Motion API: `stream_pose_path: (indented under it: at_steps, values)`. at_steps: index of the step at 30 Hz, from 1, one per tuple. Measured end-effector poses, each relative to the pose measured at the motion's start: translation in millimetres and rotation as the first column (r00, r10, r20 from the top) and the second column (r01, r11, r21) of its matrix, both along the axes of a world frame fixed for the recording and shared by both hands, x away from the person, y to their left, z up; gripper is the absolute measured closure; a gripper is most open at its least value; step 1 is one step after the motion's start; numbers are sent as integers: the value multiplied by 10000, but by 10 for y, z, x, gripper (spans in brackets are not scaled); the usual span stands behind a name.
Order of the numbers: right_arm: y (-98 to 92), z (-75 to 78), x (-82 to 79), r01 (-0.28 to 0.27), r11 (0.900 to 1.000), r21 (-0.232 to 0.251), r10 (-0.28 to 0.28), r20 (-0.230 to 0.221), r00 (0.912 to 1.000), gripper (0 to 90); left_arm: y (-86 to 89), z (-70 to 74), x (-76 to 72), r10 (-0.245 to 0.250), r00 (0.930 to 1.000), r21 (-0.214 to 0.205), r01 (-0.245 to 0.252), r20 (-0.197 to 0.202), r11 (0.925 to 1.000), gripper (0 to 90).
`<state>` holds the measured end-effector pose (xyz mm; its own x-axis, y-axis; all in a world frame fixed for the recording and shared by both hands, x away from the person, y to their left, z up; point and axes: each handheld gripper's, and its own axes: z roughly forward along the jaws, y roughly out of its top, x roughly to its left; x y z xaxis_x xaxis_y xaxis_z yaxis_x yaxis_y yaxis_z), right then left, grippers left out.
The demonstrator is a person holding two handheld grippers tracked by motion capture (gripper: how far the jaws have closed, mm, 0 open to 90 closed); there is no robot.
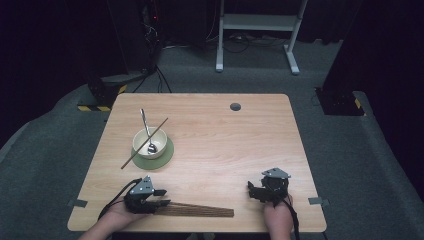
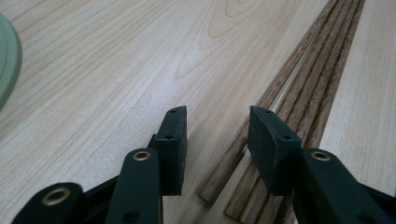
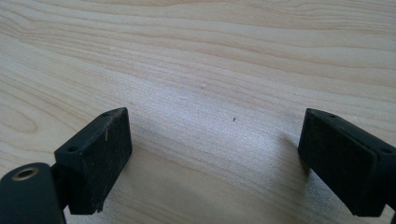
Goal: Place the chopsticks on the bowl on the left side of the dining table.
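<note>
A bundle of several dark wooden chopsticks [image 1: 200,209] lies along the table's front edge. My left gripper [image 1: 159,197] rests at the bundle's left end, jaws open. In the left gripper view the left gripper [image 2: 217,119] stands low over the wood, and the near end of one chopstick [image 2: 233,154] lies in the gap between its jaws; the other sticks [image 2: 322,70] run past the right jaw. A cream bowl [image 1: 149,144] on a green coaster [image 1: 167,156] holds a metal spoon [image 1: 146,131], and a single chopstick [image 1: 159,127] lies across its rim. My right gripper [image 1: 260,190] is open over bare table [image 3: 215,70], holding nothing.
A grey round grommet [image 1: 235,106] sits near the table's far edge. Grey tape tabs [image 1: 77,203] mark the front corners. Beyond the table stand a white desk frame [image 1: 257,22] and black equipment with cables [image 1: 145,30] on grey carpet. The coaster's edge [image 2: 7,65] shows in the left gripper view.
</note>
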<state>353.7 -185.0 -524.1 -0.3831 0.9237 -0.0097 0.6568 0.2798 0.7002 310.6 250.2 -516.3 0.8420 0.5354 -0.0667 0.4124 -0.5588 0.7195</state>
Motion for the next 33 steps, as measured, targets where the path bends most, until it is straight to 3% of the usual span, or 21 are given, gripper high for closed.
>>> stream_pose_path:
  at_steps: [13,33]
  values:
    - [0,0,0,1,10000,2,-1,1,10000,96,-33,-26,1,-198,9997,-19,199,112,9998,727]
    - [0,0,0,-37,10000,-14,37,15,10000,96,147,-53,66,504,9987,-319,-502,68,9982,813]
